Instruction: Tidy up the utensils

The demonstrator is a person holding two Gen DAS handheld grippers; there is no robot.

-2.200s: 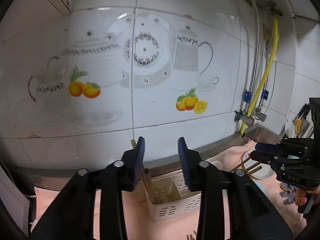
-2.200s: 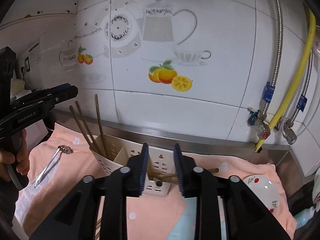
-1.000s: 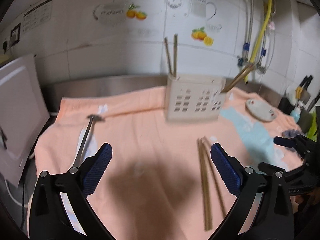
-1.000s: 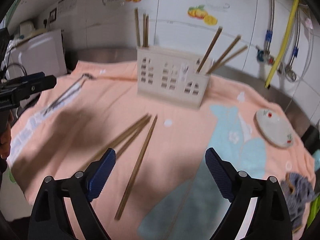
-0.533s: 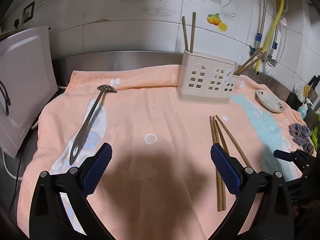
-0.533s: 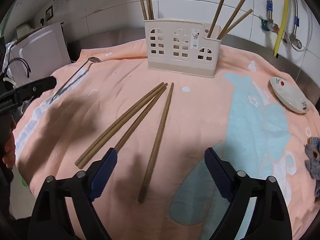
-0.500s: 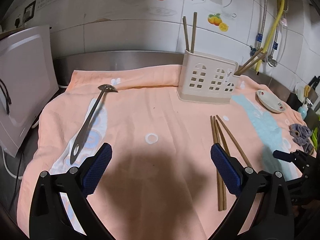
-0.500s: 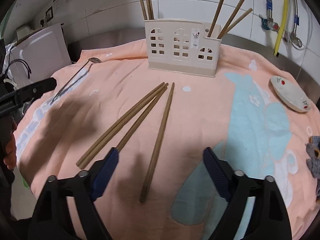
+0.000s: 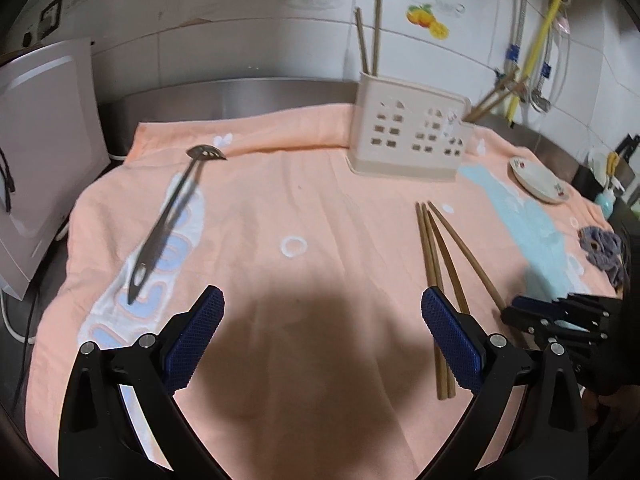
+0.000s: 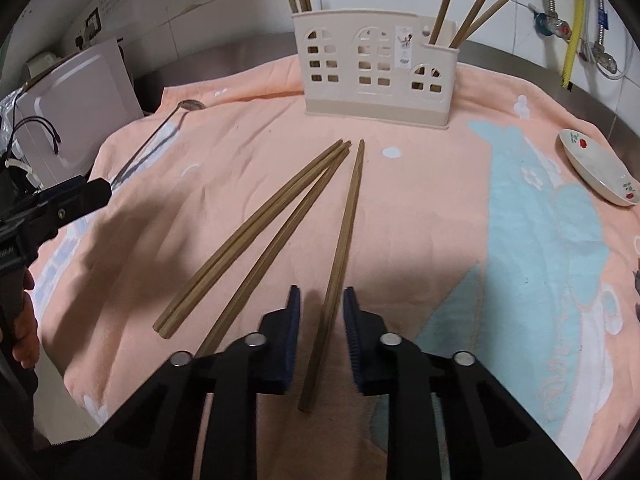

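Chopsticks lie loose on the peach towel that covers the surface, four wooden sticks fanned out with their tips toward the cream utensil holder. Three of them lie close together to the left; the fourth, the single chopstick, lies apart on the right. The right gripper is low over the near end of that single chopstick, which runs up between its blue-padded fingers. The jaws have just been closing and now stand narrow, yet a sliver of gap shows on each side of the stick, so the pads do not press on it.

The left gripper hovers over bare towel with its fingers spread wide and nothing between them; the loose chopsticks lie just beside its right finger. A slotted metal spoon lies on the left part of the towel, bowl pointing toward the wall.

The utensil holder stands upright at the back of the towel, with chopsticks upright in its left compartment and three more leaning out of its right one. A small white dish with a red flower print rests at the right edge of the towel, well apart from the holder.
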